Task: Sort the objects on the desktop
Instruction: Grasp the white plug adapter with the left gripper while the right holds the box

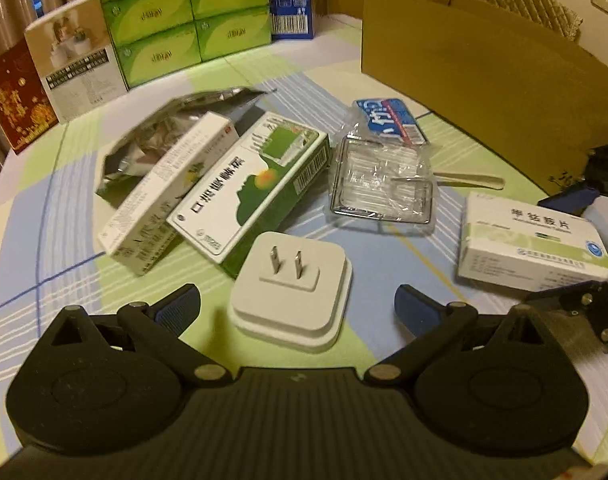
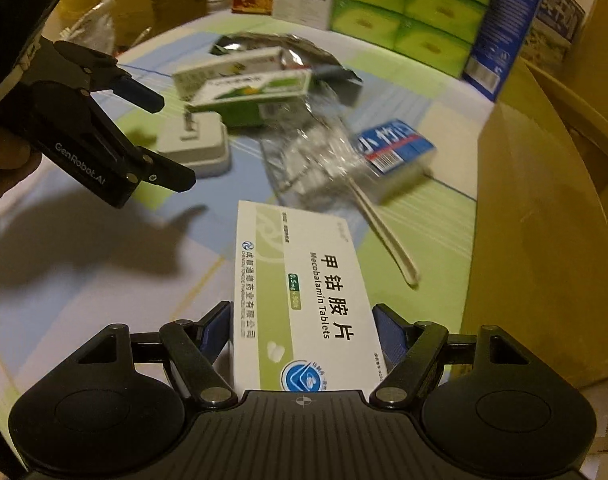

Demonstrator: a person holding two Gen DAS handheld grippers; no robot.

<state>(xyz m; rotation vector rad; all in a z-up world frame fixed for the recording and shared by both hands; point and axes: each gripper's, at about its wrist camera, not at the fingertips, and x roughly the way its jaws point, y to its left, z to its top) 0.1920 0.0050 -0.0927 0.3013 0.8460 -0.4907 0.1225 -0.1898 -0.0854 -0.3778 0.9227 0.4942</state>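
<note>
While most items lie loose on the table (image 1: 23, 216), sorting looks barely begun. Cardboard box (image 1: 484, 92) stands far right; nothing visibly in it. Mid-table: foil pouch (image 1: 143, 136), two medicine cartons, green medicine box (image 1: 251, 184), toothpick pack (image 1: 380, 176), blue pack (image 1: 388, 118), spoon (image 2: 384, 232) — all unsorted. Right gripper (image 2: 304, 332) clamps the Mecobalamin box (image 2: 304, 300), near right. Left gripper (image 1: 297, 308) is spread wide around the white plug adapter (image 1: 291, 288), not touching.
</note>
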